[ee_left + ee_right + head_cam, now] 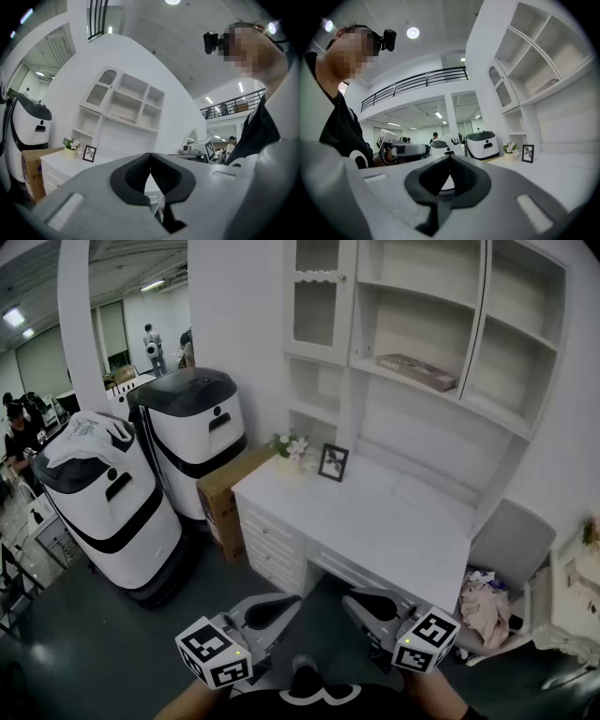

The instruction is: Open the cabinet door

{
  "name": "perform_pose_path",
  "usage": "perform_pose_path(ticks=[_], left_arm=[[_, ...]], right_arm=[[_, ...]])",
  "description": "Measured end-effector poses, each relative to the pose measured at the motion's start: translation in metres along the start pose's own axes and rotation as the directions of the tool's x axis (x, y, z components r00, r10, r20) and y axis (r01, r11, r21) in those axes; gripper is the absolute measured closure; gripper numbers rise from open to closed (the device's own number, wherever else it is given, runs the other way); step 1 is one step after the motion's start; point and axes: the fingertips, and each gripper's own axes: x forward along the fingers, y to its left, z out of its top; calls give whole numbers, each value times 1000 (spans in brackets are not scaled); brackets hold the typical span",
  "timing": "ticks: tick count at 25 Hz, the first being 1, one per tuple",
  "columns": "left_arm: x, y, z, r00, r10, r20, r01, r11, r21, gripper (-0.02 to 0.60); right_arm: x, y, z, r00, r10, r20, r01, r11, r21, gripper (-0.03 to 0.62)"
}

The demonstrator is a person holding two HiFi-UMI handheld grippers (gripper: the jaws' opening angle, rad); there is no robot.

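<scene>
Cabinet door (317,298) white, arched pane, closed; left tool (150,155), right tool (449,158) clenched, empty.

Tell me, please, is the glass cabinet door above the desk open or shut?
Shut: the cabinet door lies flush, with no gap showing at its edges.

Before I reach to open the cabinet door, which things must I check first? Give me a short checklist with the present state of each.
1. Cabinet door shut and in view: ok.
2. Its knob visible, nothing in front: ok.
3. Left gripper empty, jaws together: ok.
4. Right gripper empty, jaws together: ok.
5. Jaws opened for the knob: not ok.
6. Grippers near the door: not ok, both low before the desk.
</scene>
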Motion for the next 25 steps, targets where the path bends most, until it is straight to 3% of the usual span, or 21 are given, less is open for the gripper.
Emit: perform_pose_path(ticks=[9, 13, 25], left_arm=[[22, 7, 1, 1000, -8, -8, 8, 1000, 15, 574], [37, 18, -2, 1000, -5, -26, 5, 1000, 12, 574], [127, 106, 11, 999, -10, -36, 11, 1000, 20, 574]], right_arm=[[-7, -23, 3, 1000, -21, 3, 21, 1000, -23, 591], [-7, -44, 6, 999, -39, 32, 39, 999, 10, 592], [38, -166, 25, 996, -68, 62, 64, 997, 51, 592]])
